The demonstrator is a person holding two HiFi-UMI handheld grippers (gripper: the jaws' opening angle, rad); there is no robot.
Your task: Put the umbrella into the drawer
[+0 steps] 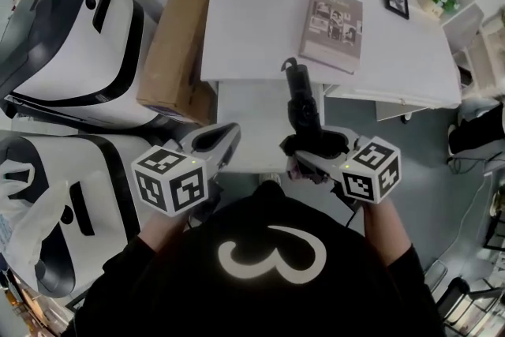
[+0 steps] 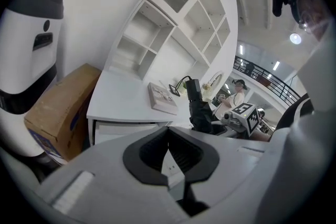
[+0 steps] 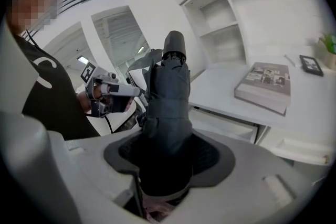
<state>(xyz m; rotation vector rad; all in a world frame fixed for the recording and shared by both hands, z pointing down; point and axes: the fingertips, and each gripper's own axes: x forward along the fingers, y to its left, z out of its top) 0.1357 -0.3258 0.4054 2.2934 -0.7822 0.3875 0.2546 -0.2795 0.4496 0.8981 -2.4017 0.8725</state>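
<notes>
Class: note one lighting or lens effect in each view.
Head view: even light, the umbrella shows as a dark, detail-poor shape against the bright desk. Left gripper view: fisheye bows the shelves; a ceiling lamp flares. Right gripper view: black corners.

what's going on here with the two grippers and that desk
A person holds a gripper in each hand in front of a white desk. The right gripper has its fingers closed on a folded dark umbrella, which sticks out toward the desk. The left gripper is shut and empty, close to the drawer under the desk's front edge, which looks closed. A book lies on the desktop. The umbrella is not yet in the drawer.
</notes>
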